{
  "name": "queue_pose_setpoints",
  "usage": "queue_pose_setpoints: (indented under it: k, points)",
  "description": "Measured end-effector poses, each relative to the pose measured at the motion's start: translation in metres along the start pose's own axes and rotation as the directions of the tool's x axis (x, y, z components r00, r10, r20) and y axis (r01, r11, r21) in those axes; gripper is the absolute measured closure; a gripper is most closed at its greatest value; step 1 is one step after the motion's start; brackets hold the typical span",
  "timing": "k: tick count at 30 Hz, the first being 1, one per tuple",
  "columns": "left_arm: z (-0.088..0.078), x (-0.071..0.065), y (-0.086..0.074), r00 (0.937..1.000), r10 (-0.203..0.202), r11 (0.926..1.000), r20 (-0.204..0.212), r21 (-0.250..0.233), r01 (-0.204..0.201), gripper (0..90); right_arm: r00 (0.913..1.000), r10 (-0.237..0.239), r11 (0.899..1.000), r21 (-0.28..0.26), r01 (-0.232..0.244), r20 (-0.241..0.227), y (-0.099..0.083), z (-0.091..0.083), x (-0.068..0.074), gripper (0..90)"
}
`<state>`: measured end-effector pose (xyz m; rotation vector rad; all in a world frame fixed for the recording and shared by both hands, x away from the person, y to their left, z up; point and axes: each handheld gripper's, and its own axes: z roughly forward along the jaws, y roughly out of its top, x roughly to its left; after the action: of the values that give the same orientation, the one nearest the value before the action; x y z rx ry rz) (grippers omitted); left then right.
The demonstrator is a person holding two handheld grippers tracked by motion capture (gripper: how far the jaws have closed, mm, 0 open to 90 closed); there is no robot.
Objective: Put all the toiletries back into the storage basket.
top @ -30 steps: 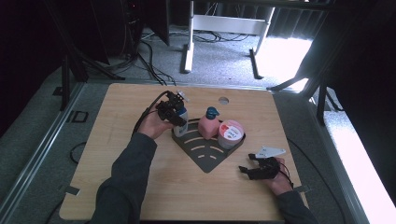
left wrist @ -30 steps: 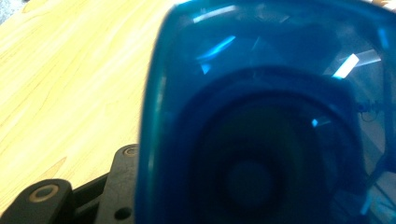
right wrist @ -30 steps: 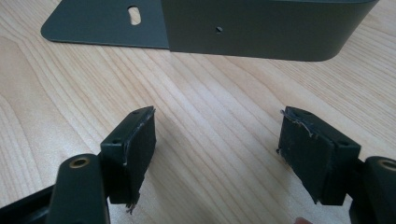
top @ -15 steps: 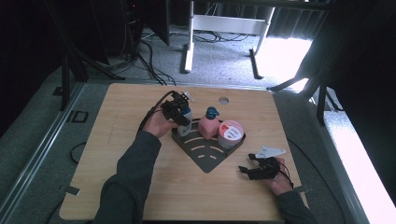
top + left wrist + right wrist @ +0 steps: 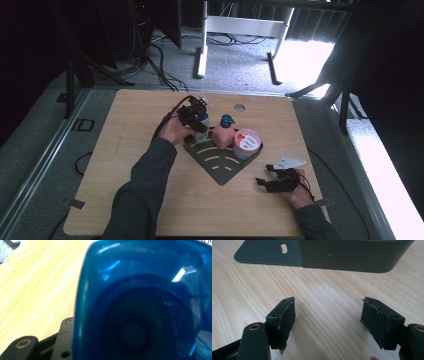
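The left gripper (image 5: 199,117) has shifted slightly toward the rack (image 5: 220,167), jaws clamped on the blue bottle (image 5: 145,302) at its back corner. The right gripper (image 5: 328,322) rests on the bench (image 5: 125,130), jaws spread.

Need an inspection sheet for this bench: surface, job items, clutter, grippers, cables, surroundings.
Surface: wooden table, round hole near the far edge.
Job's things: dark slotted rack holds a pink bottle and a pink-lidded tub; blue translucent container sits at the rack's left corner.
Clutter: nothing seen.
Grippers: left gripper is at the blue container, grip hidden; right gripper is open, low over bare wood beside the rack.
Cables: one trails from each gripper; more lie on the floor.
Surroundings: grey carpet, white frame legs, dark stands.
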<state>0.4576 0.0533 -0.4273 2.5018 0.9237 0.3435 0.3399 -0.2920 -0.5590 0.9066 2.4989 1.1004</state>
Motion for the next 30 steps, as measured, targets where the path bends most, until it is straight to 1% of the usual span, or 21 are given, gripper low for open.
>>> queue_pose_setpoints:
  k: [7, 11, 16, 18, 19, 23, 27, 30]
  points:
    - [0.008, 0.002, 0.002, 1.0000, 0.002, 0.9999, -0.002, 0.010, -0.002, 55.1, 1.0000, 0.001, 1.000, -0.002, -0.001, -0.002, 0.000, 0.000, 0.000, 27.1]
    - [0.012, 0.005, 0.003, 1.0000, -0.004, 0.9999, -0.009, 0.017, 0.004, 55.0, 1.0000, 0.002, 1.000, -0.001, -0.002, -0.001, 0.000, 0.000, 0.000, 27.1]
    - [0.014, 0.009, 0.003, 0.9998, -0.018, 0.9998, -0.006, 0.011, 0.018, 55.0, 1.0000, 0.003, 1.000, -0.002, -0.003, -0.003, 0.000, 0.000, 0.000, 27.1]
    - [0.015, 0.010, 0.003, 0.9996, -0.025, 0.9996, -0.011, 0.013, 0.025, 55.0, 1.0000, 0.002, 1.000, -0.002, -0.002, -0.002, 0.000, 0.000, 0.000, 27.1]
    - [0.016, 0.011, 0.003, 0.9996, -0.025, 0.9996, -0.015, 0.013, 0.026, 55.0, 1.0000, 0.001, 1.000, -0.002, -0.001, -0.002, 0.000, 0.000, 0.000, 27.1]
    - [0.017, 0.012, 0.003, 0.9996, -0.029, 0.9995, -0.008, 0.015, 0.029, 55.0, 1.0000, 0.003, 1.000, -0.003, -0.003, -0.003, 0.000, 0.000, -0.001, 27.1]
    - [0.019, 0.012, 0.003, 0.9997, -0.024, 0.9995, -0.010, 0.021, 0.024, 55.0, 1.0000, 0.003, 1.000, -0.002, -0.003, -0.004, 0.000, 0.000, -0.001, 27.2]
    - [0.020, 0.012, 0.004, 0.9996, -0.026, 0.9995, -0.007, 0.016, 0.026, 55.0, 1.0000, 0.003, 1.000, -0.003, -0.003, -0.003, 0.000, 0.000, -0.001, 27.1]
